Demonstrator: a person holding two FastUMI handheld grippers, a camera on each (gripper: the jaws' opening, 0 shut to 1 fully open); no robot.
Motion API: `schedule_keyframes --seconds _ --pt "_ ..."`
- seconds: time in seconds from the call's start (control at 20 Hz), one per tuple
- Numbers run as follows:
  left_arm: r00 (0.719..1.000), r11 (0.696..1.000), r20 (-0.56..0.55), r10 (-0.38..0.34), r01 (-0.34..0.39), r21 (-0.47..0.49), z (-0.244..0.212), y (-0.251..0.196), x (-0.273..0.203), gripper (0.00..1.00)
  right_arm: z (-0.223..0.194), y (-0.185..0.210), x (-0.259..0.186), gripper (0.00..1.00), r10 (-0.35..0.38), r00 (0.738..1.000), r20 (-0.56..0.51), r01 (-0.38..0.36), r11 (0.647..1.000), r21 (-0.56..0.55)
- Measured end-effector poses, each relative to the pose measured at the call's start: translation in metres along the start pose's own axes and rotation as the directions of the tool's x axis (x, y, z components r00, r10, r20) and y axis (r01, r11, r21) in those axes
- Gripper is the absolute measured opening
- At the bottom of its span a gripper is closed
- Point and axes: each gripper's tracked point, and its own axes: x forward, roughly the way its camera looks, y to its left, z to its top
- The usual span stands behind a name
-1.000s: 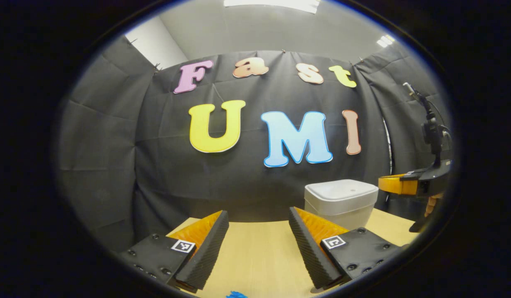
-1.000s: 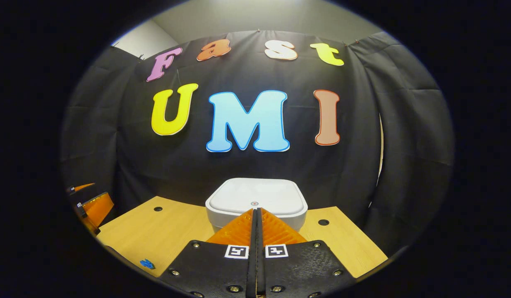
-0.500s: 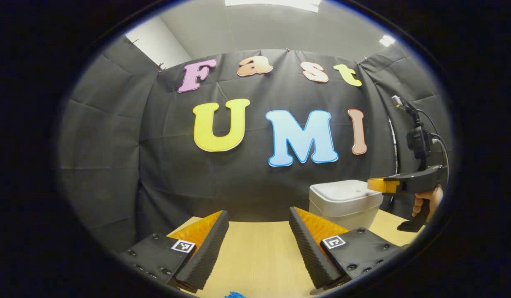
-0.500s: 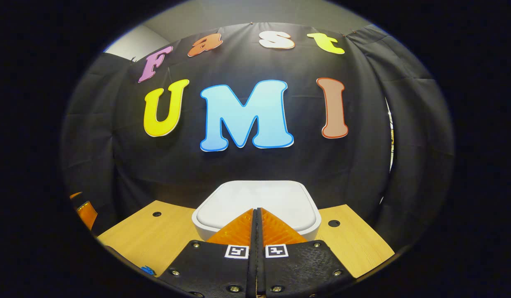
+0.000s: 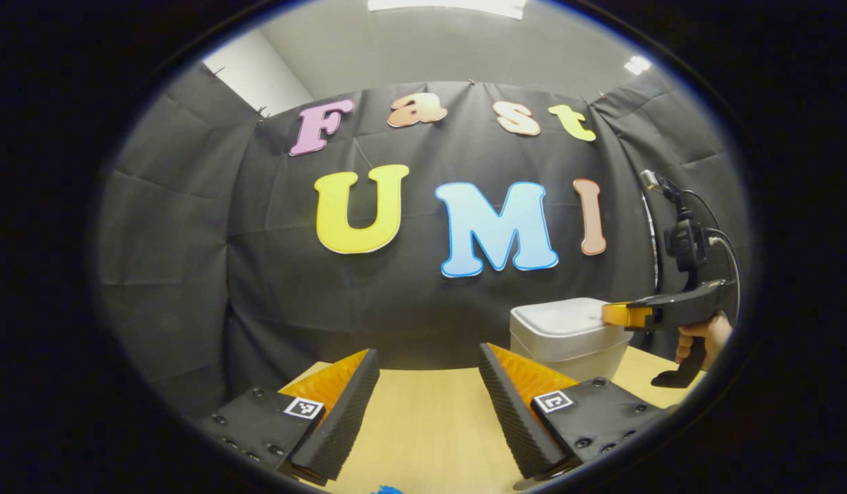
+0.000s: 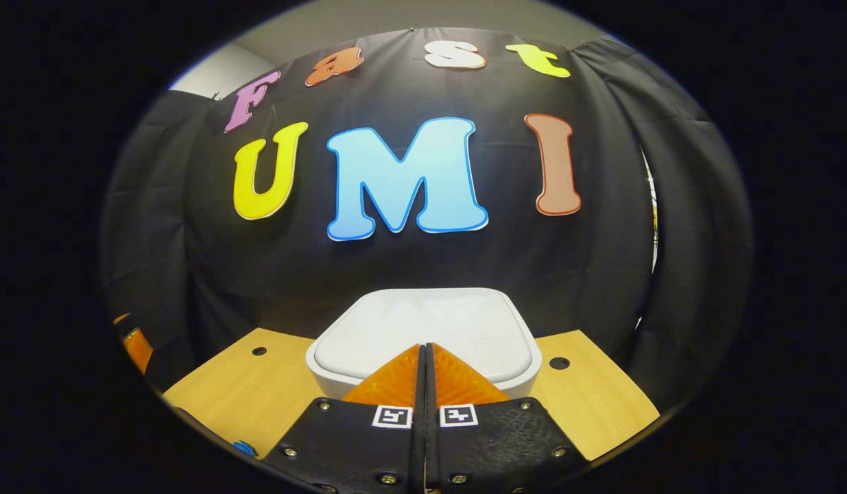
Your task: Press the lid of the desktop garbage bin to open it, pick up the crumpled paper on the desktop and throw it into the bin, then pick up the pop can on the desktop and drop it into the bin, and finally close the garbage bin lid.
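right gripper (image 6: 424, 350) closed, nearer over bin lid (image 6: 423, 329) (still down) | left gripper (image 5: 428, 384) — spread, unmoved

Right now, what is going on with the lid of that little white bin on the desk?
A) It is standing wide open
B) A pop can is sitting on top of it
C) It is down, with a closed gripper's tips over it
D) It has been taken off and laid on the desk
C: the lid lies flat on the bin, and the right gripper, fingers together, has its tips over the lid's near part.
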Motion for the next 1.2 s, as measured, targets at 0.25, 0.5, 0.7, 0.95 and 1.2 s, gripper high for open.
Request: schedule_keyframes --seconds 0.25,0.5,0.7,0.95,1.2 --pt "1.0 1.0 0.0 -0.022 0.022 -0.008 0.003 -0.01 0.005 1.0 -0.005 -0.002 0.001 0.01 0.073 0.997 -0.025 -0.073 0.997 0.013" --pt "0.999 0.999 0.004 -0.033 0.034 -0.014 0.006 -0.016 0.004 1.0 -0.002 -0.001 0.0 0.01 0.074 0.997 -0.002 -0.074 0.997 -0.026" --pt "1.0 1.0 0.003 -0.014 0.014 -0.02 0.01 -0.008 -0.002 1.0 0.01 -0.001 0.002 0.01 0.059 0.998 0.002 -0.059 0.998 -0.02" --pt "1.0 1.0 0.019 0.025 -0.024 -0.014 0.022 0.002 -0.014 1.0 0.027 0.0 0.004 0.0 0.073 0.997 0.019 -0.075 0.992 0.098" --pt "0.998 0.998 0.03 0.058 -0.056 -0.034 0.025 0.011 -0.03 1.0 0.061 -0.002 0.001 0.0 0.052 0.993 0.106 -0.061 0.994 0.088"
